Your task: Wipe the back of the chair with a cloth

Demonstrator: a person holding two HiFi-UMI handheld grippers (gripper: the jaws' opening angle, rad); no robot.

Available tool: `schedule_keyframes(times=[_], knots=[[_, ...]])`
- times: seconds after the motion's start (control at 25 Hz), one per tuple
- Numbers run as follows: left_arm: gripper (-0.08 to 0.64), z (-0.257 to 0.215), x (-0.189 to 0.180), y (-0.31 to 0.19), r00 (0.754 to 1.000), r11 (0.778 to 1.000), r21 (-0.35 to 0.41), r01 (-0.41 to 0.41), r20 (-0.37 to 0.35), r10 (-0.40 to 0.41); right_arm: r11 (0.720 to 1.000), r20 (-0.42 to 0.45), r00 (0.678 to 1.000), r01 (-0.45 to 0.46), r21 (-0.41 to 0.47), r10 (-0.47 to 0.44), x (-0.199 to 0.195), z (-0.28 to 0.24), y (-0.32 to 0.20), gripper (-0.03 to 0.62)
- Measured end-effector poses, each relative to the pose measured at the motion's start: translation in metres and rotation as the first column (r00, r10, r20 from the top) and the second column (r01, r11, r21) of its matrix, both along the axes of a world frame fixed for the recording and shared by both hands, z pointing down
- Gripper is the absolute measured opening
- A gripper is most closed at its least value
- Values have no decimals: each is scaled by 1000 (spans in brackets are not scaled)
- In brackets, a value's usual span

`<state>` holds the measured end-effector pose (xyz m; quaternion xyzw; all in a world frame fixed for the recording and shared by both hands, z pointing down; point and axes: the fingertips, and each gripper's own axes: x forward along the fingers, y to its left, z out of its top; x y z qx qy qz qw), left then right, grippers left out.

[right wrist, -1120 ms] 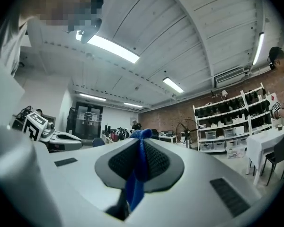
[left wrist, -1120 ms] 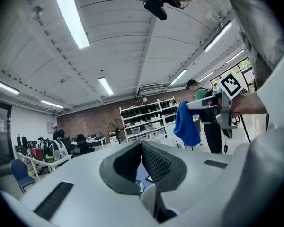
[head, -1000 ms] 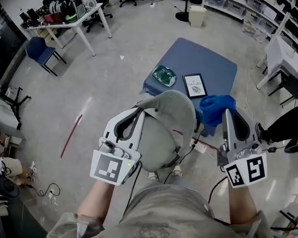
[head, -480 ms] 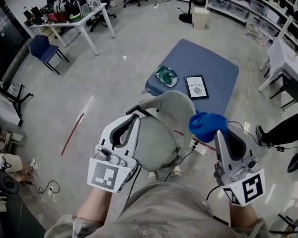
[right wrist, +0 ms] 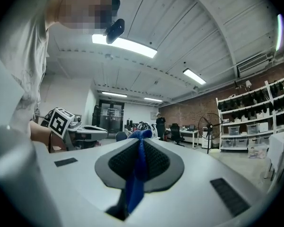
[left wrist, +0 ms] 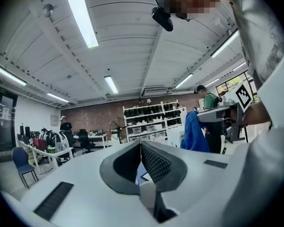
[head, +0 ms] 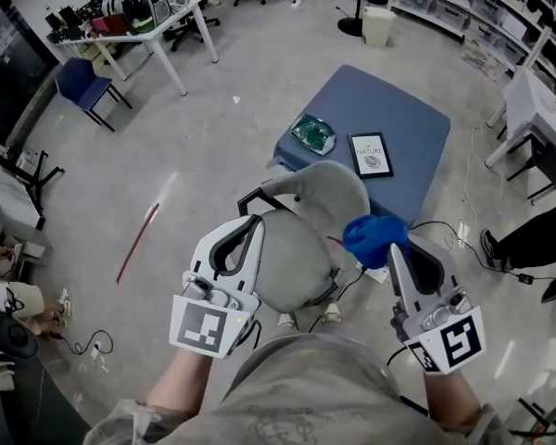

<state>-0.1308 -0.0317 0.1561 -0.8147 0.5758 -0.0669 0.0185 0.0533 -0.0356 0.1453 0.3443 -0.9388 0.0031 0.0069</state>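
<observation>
Two grippers are in my hands, and both sit near the grey chair [head: 295,260] right below me. My right gripper [head: 387,247] is pinching the blue cloth [head: 372,234] tight between its jaws. The cloth bunches up past the tips and a strip of it hangs down between the pads. My left gripper [head: 248,222] has its jaws pressed together at the tips with nothing in them, and it hangs over the left side of the chair. The cloth is just beside the right edge of the chair, but I cannot tell if it is touching the chair. The far grey part [head: 326,188] looks to me like the back of the chair, and I see no wiping on it yet. So I think I am at the step of bringing the cloth to the chair. Next I need to move the cloth onto that back part, push it flat against the grey cover, and rub it from side to side. I must keep my pinch tight so the cloth does not slip out. My left gripper could rest on the chair to stop it from turning.
</observation>
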Motion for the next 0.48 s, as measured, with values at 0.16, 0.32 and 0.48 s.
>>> schedule_keyframes(times=[0.16, 0.32, 0.48], knots=[[20, -2, 0, 0, 1000, 1000, 6, 5, -1, -5, 1000, 8, 1000, 1, 4, -1, 1, -2, -3, 44], [20, -3, 2, -1, 1000, 1000, 11, 2, 3, -2, 1000, 18, 1000, 3, 5, -3, -1, -3, -1, 44], [20, -2, 6, 1, 1000, 1000, 6, 2, 0, -2, 1000, 15, 1000, 11, -6, -11, -1, 0, 2, 44]])
